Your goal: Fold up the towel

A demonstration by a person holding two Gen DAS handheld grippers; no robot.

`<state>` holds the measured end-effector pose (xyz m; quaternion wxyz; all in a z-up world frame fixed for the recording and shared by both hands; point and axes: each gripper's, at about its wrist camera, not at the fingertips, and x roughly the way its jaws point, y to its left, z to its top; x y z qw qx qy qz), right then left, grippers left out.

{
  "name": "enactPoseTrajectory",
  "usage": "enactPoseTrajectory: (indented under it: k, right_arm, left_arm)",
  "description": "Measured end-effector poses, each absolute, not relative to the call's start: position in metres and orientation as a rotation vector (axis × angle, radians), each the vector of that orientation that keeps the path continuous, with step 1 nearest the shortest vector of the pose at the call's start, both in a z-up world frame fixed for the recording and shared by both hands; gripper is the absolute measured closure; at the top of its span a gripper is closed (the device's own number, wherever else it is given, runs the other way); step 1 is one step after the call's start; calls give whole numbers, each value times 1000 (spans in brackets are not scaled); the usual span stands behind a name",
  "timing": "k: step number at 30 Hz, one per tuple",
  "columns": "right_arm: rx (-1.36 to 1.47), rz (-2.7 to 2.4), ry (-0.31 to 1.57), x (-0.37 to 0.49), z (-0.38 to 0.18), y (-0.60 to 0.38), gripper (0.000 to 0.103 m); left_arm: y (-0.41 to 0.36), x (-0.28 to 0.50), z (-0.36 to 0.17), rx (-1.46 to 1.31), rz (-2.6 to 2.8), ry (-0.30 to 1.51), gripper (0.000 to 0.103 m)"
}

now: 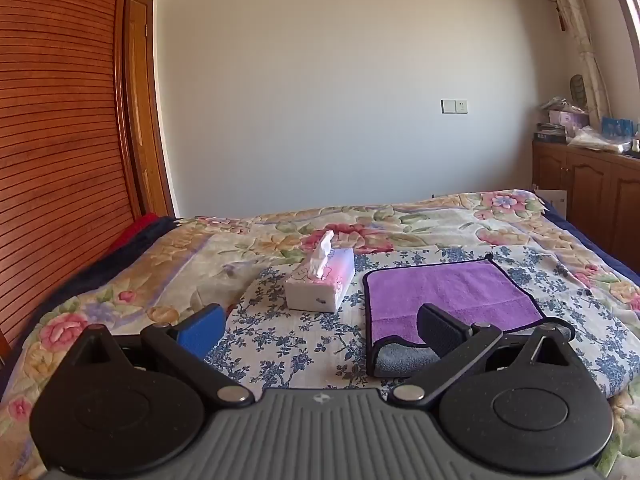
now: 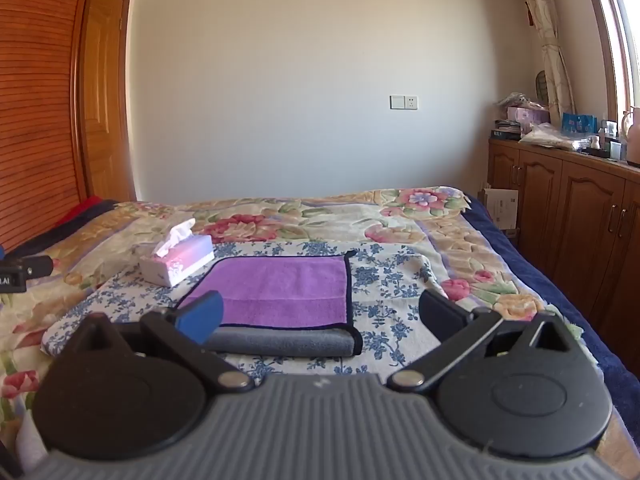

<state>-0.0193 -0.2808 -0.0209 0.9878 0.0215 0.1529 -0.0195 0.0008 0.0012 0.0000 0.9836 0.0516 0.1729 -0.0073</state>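
While I hold both tools above the bed (image 1: 440,208), my left gripper (image 1: 320,330) has its fingers spread wide and empty. Just ahead stands a tissue box (image 1: 320,284). Right of it the purple towel (image 2: 280,292) lies flat, its near edge rolled up. My right gripper (image 2: 320,316) likewise gapes wide, holding nothing.

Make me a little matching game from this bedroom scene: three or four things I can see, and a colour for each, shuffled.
Things:
1. towel
2. tissue box
3. cabinet
4. wall socket

Colours:
A. brown wood
B. white on the wall
C. purple on top, grey underneath
D. white and pink

Pairs: 1-C, 2-D, 3-A, 4-B
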Motion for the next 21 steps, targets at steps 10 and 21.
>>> enactPoseTrajectory:
  k: [10,21]
  right_arm:
    - [48,-38,307,-19,-21,-281,0]
    - [49,-37,306,-19,-21,-281,0]
  left_arm:
    - [-3,-2,1,120,-10,333,0]
    - [-3,-1,1,120,-11,336,0]
